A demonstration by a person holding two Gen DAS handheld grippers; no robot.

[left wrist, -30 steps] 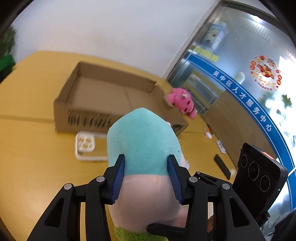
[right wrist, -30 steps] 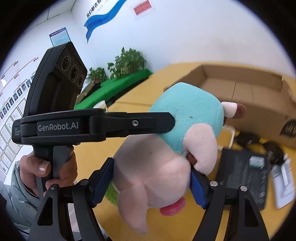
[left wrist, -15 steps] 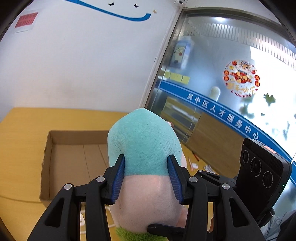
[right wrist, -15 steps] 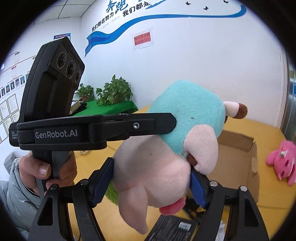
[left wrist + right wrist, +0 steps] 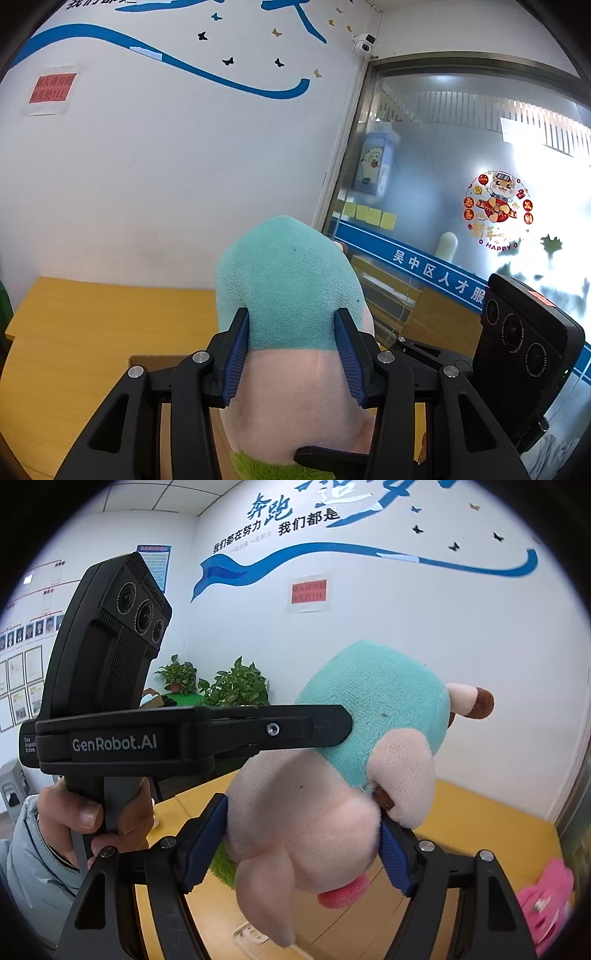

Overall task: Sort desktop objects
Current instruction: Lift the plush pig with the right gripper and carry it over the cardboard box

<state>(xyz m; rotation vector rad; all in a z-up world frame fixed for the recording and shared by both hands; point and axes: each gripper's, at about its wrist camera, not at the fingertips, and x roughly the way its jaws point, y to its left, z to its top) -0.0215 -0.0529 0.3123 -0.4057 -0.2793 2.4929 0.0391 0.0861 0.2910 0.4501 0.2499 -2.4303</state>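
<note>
Both tongs clamp the plush toy (image 5: 291, 295): left tongs (image 5: 291, 354), right tongs (image 5: 303, 853). Toy held above counter (image 5: 92, 325); cardboard box (image 5: 155, 360) rim below, pink plush (image 5: 546, 904) at right edge.

White wall (image 5: 166, 177) w/ blue swoosh (image 5: 332, 557) & red notice (image 5: 51, 88). Frosted glass door (image 5: 461, 166) on the right, bright daylight thru it. Potted plants (image 5: 229, 686) in corner; yellow-wood table (image 5: 92, 325) below.

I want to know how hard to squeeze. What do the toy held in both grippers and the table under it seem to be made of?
The toy looks like stuffed fabric with a short fuzzy pile, matte; it bulges around both sets of jaws. The table looks like smooth yellowish wood or laminate with a faint sheen; which one cannot be told.
</note>
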